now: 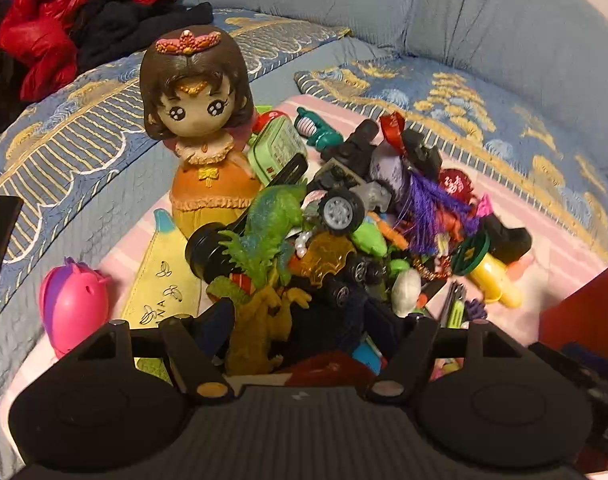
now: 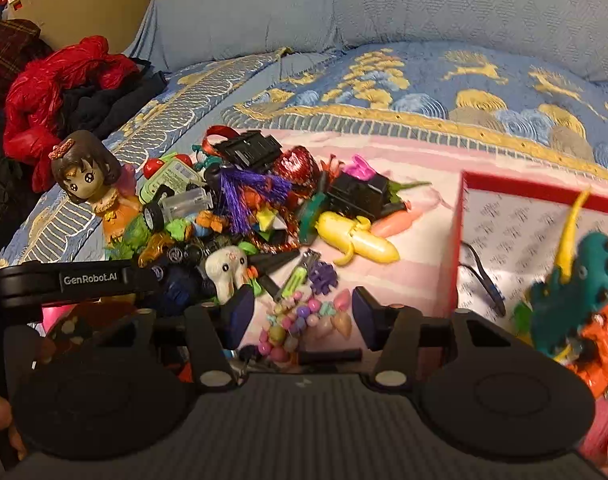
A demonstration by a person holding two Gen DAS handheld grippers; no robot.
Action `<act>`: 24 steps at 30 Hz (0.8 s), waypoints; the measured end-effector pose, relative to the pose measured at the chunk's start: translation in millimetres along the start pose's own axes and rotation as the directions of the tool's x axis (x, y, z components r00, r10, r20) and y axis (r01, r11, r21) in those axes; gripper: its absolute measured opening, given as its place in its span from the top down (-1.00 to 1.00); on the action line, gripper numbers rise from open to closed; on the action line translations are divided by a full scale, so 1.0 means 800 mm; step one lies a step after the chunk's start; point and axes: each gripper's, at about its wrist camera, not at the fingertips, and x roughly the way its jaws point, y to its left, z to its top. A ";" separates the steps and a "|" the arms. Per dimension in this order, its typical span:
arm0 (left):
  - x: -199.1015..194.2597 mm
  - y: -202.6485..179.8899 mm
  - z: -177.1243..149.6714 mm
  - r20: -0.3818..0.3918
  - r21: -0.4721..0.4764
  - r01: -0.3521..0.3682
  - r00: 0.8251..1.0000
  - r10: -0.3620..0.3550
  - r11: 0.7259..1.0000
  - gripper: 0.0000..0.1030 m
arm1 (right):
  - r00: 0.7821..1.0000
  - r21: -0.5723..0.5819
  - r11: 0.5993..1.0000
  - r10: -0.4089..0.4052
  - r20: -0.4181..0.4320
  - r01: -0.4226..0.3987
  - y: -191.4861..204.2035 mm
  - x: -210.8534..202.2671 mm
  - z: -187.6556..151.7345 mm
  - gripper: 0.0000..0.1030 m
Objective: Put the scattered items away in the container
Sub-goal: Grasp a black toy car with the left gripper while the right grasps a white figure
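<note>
Through the left wrist camera we see our left gripper [image 1: 300, 320] with its jaws spread and nothing pressed between the pads, hanging over a heap of small toys on a pink striped cloth [image 1: 551, 256] that lies on a blue embroidered sofa cover [image 1: 84, 148]. Directly between the fingers lie a mustard dinosaur [image 1: 260, 320] and dark toy cars, though the fingertips are partly hidden, so we cannot say whether either pad touches them. A green dinosaur [image 1: 272, 216] sits just behind, a big-headed doll [image 1: 200, 120] stands upright at the heap's left edge, and a pink egg toy [image 1: 70, 304] lies apart on the left. A corner of the red box [image 1: 579, 312] shows at the right. Through the right wrist camera our right gripper [image 2: 300, 316] is also released, its jaws standing around a string of pastel beads [image 2: 300, 320] without clamping it. A yellow banana toy [image 2: 359, 240] lies near the red box [image 2: 459, 240], which holds a teal dinosaur [image 2: 575, 288] and orange toys
</note>
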 end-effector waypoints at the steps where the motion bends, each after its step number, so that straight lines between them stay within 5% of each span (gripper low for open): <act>1: -0.001 0.001 0.001 0.009 0.000 0.003 1.000 -0.003 1.000 -0.42 | 1.000 -0.007 1.000 0.010 -0.002 -0.010 0.003 0.002 0.002 -0.06; 7: -0.005 0.027 0.007 0.027 -0.101 0.026 0.999 -0.024 0.995 -0.41 | 0.998 -0.038 0.997 0.065 -0.025 -0.066 0.029 0.032 0.017 -0.06; 16: -0.005 0.043 0.019 0.034 -0.127 0.050 0.998 -0.046 0.991 -0.41 | 0.979 0.037 0.989 0.145 -0.145 -0.141 0.045 0.124 0.021 -0.03; 19: -0.006 0.042 0.024 0.039 -0.124 0.061 0.998 -0.056 0.990 -0.41 | 0.976 0.073 0.985 0.163 -0.147 -0.154 0.040 0.138 0.019 0.13; 22: -0.008 0.039 0.032 0.059 -0.124 0.084 0.995 -0.077 0.989 -0.41 | 0.968 0.109 0.973 0.215 -0.130 -0.202 0.032 0.132 0.016 0.65; 24: -0.007 0.035 0.037 0.078 -0.121 0.088 0.994 -0.079 0.989 -0.41 | 0.974 0.099 0.978 0.194 -0.119 -0.183 0.030 0.123 0.011 0.65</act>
